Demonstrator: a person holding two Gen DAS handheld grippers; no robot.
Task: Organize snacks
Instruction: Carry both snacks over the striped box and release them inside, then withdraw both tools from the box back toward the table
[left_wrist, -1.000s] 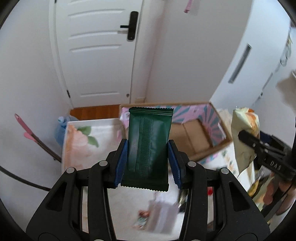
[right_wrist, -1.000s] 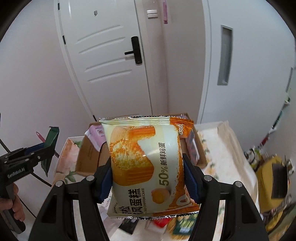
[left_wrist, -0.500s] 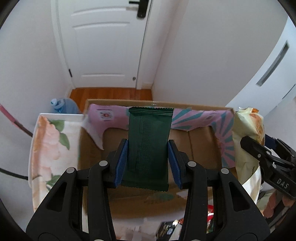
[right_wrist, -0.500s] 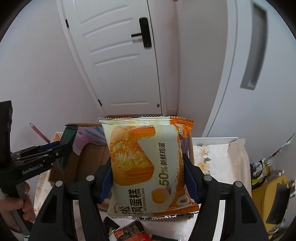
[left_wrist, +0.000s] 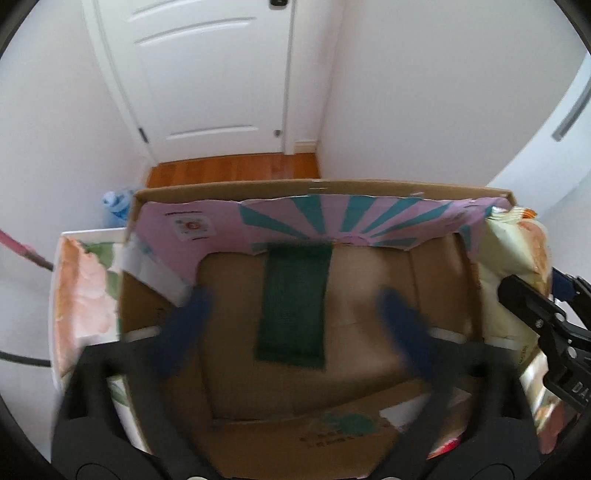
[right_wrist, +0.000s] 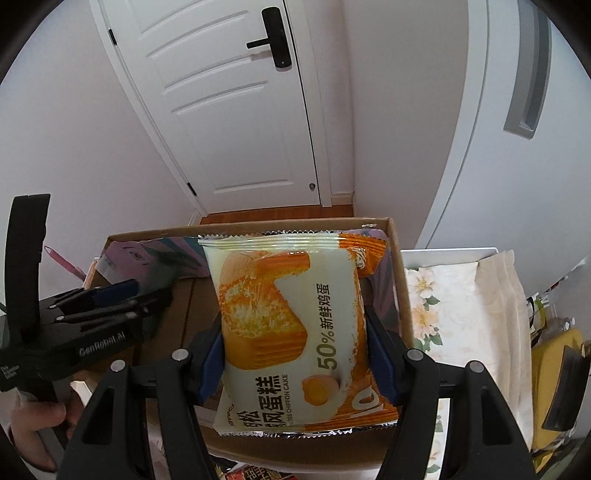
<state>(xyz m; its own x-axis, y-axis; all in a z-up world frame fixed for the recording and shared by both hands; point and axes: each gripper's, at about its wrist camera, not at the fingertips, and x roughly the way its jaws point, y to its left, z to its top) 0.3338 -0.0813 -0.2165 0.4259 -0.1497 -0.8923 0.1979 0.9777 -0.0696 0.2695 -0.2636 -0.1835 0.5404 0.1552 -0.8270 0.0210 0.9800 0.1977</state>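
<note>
Between the blue fingers (left_wrist: 188, 314) of the left gripper (left_wrist: 291, 295): a dark green snack packet (left_wrist: 293, 302), long side pointing away, touching neither pad. Jaws opening, spread wide to either side of it, both blurred by motion. Cannot tell whether the packet rests on the bottom of the cardboard box (left_wrist: 369, 369) or hangs just above it; sits over the middle of the box, its far end just beside a torn pink-and-teal flap (left_wrist: 332, 218) folded in along the far wall.

At the right edge of the same view: the right gripper (left_wrist: 535, 306), with the chiffon cake packet (left_wrist: 517, 251) against the right wall of the box.

From the right wrist: right gripper (right_wrist: 291, 332) clamped at a middling width on the chiffon cake packet (right_wrist: 291, 321), pads pressing both long sides, printed face up, tilted down over the right half of the cardboard box (right_wrist: 258, 225). To the left, over the box, the left gripper (right_wrist: 122, 295), with a person's hand (right_wrist: 37, 417) around its handle.

Under and around the box: a counter under a floral cloth (right_wrist: 443, 306), with more wrappers at the near edge, too cut off to name. Beyond the box: a strip of wooden floor (left_wrist: 236, 170), a white door (left_wrist: 207, 74), white walls, and a blue water bottle (left_wrist: 116, 203) on the floor at the left.
</note>
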